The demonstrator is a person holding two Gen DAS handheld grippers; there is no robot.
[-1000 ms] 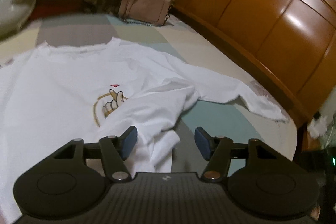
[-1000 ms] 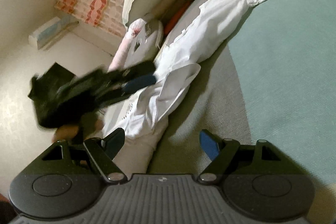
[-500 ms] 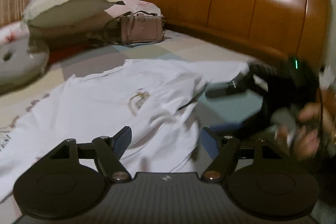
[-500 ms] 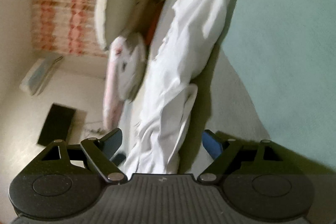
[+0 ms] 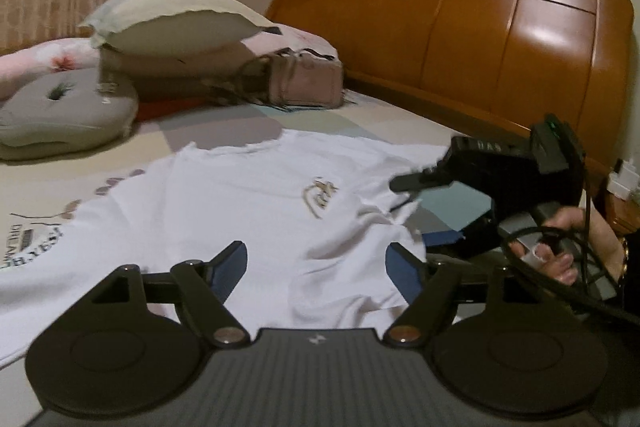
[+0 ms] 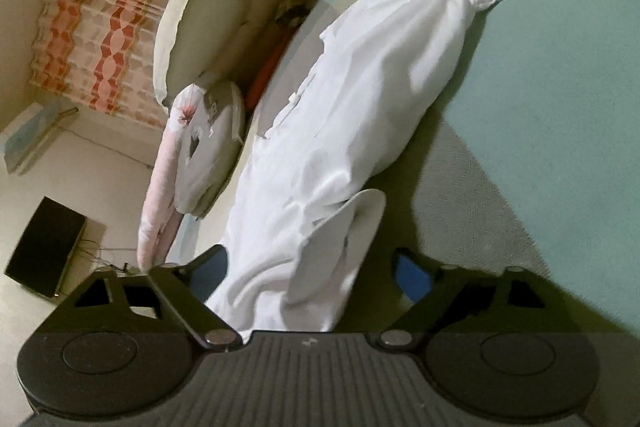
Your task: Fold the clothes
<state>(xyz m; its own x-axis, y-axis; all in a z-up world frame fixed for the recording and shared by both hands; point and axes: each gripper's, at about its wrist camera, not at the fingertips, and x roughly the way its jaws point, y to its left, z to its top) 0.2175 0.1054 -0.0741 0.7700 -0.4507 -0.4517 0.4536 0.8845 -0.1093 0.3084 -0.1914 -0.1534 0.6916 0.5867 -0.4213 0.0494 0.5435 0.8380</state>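
A white long-sleeved shirt (image 5: 248,211) with a small gold print lies spread on the bed, one sleeve folded across its front. My left gripper (image 5: 320,263) is open and empty, low over the shirt's near hem. My right gripper (image 6: 312,271) is open, rolled sideways, with the shirt's bunched hem (image 6: 320,259) between its blue fingertips, not clamped. The right gripper's black body (image 5: 500,167) shows in the left wrist view, held in a hand at the shirt's right edge. The shirt also fills the right wrist view (image 6: 380,87).
An orange wooden headboard (image 5: 480,39) runs behind the bed. A pink handbag (image 5: 304,83), a cream pillow (image 5: 172,23) and a grey round cushion (image 5: 68,111) lie at the head. The teal and grey bedsheet (image 6: 560,107) lies beside the shirt. A bedside stand (image 5: 624,187) is far right.
The left gripper has dropped lower and levelled toward the headboard. The right gripper has swung in to the shirt's hem, rolling sideways. Both stayed open.
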